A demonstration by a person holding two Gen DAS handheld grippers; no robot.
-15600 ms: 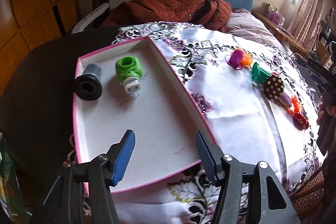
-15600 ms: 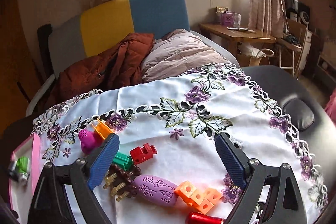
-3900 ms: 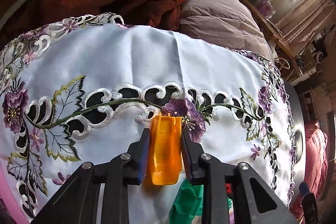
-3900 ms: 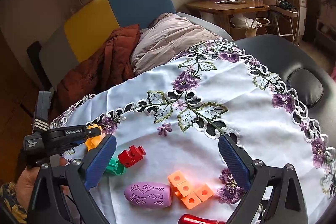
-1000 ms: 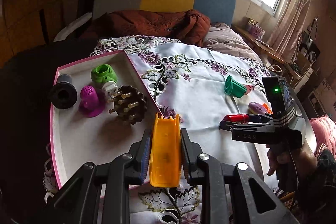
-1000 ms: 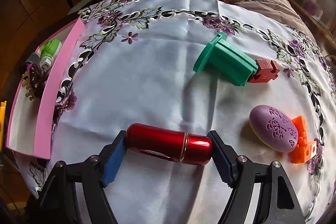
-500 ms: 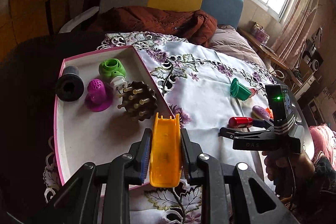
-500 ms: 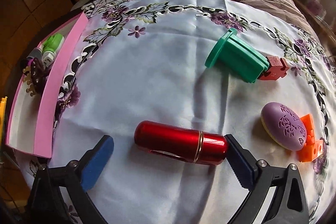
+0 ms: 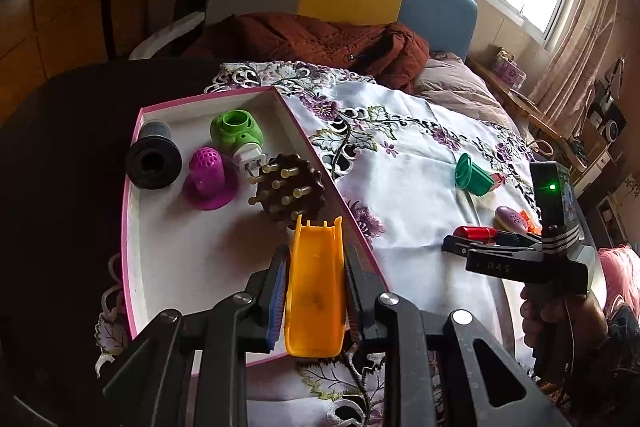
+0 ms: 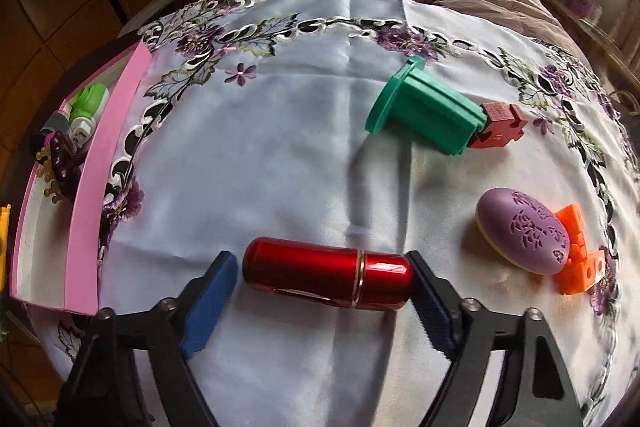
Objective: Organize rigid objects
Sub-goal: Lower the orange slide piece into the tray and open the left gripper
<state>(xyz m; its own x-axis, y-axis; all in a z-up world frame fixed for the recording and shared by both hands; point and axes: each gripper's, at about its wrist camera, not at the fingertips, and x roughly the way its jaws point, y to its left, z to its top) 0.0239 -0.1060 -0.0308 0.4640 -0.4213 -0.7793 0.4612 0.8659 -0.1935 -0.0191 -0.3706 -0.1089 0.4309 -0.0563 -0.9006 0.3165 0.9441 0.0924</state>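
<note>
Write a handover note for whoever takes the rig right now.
Left hand-held gripper: shut on orange plastic channel piece, over pink-rimmed white tray.
Right hand-held gripper: jaws have just been closing endwise on red metallic cylinder lying on embroidered tablecloth.
Done: black spool, green plug-like part, purple perforated cone, brown studded disc in tray.
Left: both gripped pieces, green flanged cylinder, dark red block, purple oval, orange blocks.
</note>
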